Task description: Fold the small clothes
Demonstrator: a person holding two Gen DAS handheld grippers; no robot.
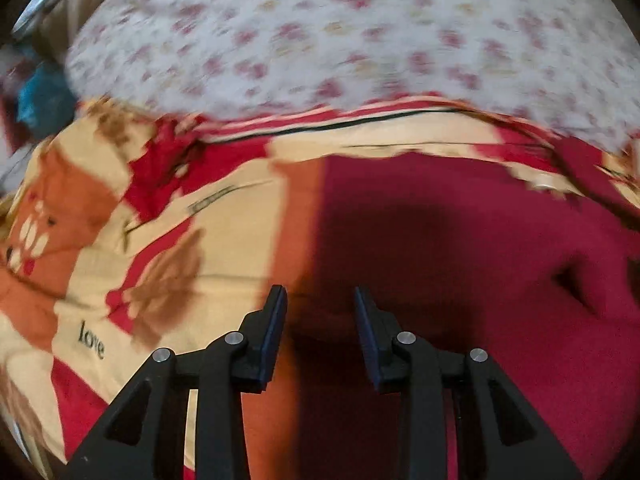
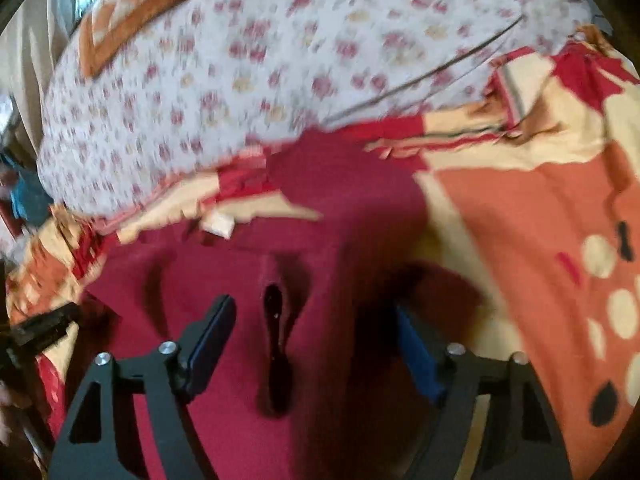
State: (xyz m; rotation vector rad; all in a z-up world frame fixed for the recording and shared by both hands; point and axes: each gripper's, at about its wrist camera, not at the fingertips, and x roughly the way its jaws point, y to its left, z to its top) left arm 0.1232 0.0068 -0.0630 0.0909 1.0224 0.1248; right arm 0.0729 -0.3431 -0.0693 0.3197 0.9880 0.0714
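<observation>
A dark red garment (image 1: 460,232) lies spread on a patterned bedsheet (image 1: 160,220). In the left wrist view my left gripper (image 1: 320,300) is open and empty, low over the garment's left edge. In the right wrist view the same garment (image 2: 248,248) fills the middle, with a dark fold or slit (image 2: 276,340) between the jaws and a white label (image 2: 218,224) near its far edge. My right gripper (image 2: 312,320) is open and empty, just above the cloth. Both views are blurred.
A white quilt with red flowers (image 1: 340,32) is bunched along the far side of the bed; it also shows in the right wrist view (image 2: 240,80). The orange, cream and red sheet (image 2: 540,240) extends right. A blue object (image 1: 36,100) sits far left.
</observation>
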